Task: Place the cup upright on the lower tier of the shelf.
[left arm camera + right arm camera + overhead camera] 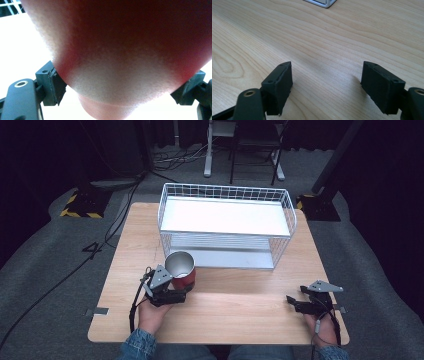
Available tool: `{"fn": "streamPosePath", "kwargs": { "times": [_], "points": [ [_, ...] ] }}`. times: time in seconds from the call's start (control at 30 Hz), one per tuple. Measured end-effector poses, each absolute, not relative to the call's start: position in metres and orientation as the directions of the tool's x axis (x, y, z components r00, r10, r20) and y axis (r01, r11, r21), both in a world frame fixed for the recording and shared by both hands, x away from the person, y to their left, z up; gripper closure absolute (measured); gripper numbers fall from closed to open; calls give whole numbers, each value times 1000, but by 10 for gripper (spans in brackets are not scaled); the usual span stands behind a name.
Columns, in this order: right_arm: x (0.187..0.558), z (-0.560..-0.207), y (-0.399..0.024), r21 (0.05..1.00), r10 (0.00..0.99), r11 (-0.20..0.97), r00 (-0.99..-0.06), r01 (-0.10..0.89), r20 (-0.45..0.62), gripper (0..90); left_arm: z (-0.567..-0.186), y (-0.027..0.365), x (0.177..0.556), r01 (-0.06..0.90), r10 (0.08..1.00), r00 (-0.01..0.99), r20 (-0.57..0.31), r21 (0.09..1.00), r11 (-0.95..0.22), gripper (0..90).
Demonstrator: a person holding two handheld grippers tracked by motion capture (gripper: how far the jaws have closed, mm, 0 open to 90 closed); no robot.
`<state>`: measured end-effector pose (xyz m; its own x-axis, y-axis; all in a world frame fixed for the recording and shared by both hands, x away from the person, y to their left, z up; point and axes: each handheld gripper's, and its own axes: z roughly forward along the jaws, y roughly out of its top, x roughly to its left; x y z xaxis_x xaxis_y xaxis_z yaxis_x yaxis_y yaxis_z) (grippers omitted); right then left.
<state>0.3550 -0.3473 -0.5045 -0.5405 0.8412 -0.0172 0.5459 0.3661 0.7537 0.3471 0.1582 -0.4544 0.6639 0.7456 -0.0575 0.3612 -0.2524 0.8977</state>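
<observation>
Two jaws of my left gripper clamp the red cup low, just off the surface near the rack. Right gripper sits open, empty. Top-heavy cup could tip out.

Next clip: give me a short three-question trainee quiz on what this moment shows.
1. What is the left gripper clamped on?
2. True or false: the right gripper holds something.
3. The wire rack stands: A) at the table's far side, B) on the floor.

Key
1. The red cup, held upright with its steel inside showing.
2. False: its jaws stand open over bare wood.
3. A.
</observation>
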Motion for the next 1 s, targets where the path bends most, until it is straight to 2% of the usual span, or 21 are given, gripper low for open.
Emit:
{"fn": "streamPosePath", "kwargs": {
  "times": [0.33, 0.87, 1.0],
  "points": [
    [355, -505, -348, 754, 844, 364, -536, 547, -18, 253, -448, 136, 363, 363, 723, 687, -68, 894, -261, 166],
    [355, -505, -348, 754, 847, 362, -530, 548, -22, 252, -450, 101, 391, 314, 679, 734, -29, 900, -301, 166],
    [355, -505, -348, 754, 848, 362, -530, 549, -21, 252, -452, 94, 400, 333, 677, 735, -35, 888, -316, 166]
  ]
}}
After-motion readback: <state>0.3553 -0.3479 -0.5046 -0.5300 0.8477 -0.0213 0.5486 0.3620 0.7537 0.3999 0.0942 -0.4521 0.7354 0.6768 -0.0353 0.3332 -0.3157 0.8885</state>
